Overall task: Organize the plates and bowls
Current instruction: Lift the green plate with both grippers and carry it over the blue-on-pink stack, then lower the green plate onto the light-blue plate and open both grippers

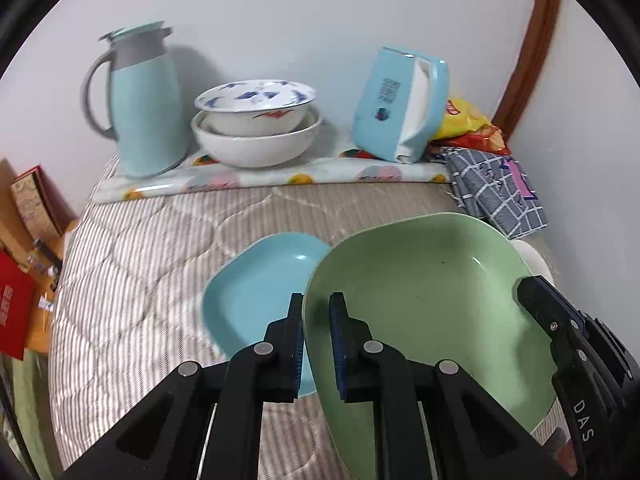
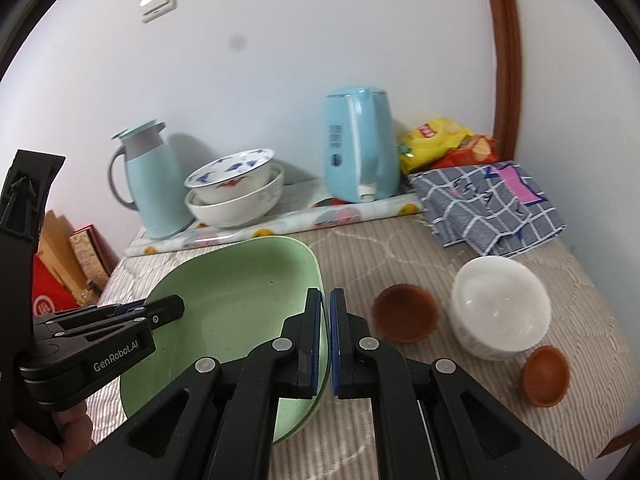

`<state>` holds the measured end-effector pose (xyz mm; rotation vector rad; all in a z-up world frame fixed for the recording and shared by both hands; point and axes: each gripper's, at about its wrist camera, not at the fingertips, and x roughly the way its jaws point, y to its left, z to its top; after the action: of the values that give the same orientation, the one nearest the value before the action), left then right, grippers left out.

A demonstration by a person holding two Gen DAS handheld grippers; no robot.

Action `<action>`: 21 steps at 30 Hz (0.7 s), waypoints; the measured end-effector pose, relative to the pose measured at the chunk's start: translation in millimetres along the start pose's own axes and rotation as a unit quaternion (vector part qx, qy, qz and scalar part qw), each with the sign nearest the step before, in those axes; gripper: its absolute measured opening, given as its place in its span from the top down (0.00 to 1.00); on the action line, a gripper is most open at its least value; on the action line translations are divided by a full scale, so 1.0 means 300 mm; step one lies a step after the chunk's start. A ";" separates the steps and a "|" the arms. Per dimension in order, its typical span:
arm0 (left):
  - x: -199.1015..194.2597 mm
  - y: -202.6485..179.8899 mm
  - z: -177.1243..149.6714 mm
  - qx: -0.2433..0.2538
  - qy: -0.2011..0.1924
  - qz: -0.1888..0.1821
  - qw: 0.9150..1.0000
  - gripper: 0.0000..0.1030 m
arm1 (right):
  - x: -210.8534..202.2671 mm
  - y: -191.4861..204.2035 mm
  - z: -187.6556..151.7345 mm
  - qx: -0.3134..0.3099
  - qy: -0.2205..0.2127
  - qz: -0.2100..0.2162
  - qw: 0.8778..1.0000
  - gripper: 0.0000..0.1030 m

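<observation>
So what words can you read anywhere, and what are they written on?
"GenRobot.AI": on the left gripper body.
"DAS": on the right gripper body, rest cut off.
Blue kettle print: too small to read.
Yellow snack bag logo: blurred.
Red box characters: blurred.

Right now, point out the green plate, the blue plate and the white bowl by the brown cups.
green plate (image 1: 420, 280), left wrist view, on its inner floor.
blue plate (image 1: 260, 280), left wrist view, on its inner floor.
white bowl (image 2: 498, 300), right wrist view, on its inside.
</observation>
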<state>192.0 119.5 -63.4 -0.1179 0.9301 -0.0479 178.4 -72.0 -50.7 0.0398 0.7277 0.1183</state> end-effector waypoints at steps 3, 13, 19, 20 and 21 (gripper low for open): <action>0.006 0.044 -0.019 -0.009 0.004 0.011 1.000 0.88 | 0.014 0.044 -0.019 -0.008 0.005 0.011 1.000 0.96; 0.070 0.178 -0.042 -0.034 0.019 0.045 0.998 0.88 | 0.131 0.142 -0.062 -0.020 0.033 0.048 0.998 0.96; 0.120 0.222 -0.027 -0.047 0.022 0.056 0.997 0.88 | 0.208 0.179 -0.043 -0.039 0.045 0.059 0.997 0.96; 0.128 0.225 -0.025 -0.048 0.023 0.059 0.997 0.88 | 0.221 0.180 -0.040 -0.040 0.047 0.062 0.996 0.96; 0.137 0.228 -0.021 -0.048 0.025 0.061 0.997 0.88 | 0.238 0.182 -0.037 -0.041 0.049 0.066 0.996 0.96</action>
<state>210.8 183.2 -108.2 -0.1485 0.9882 0.1070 218.7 -9.1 -102.0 0.0034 0.8182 0.2777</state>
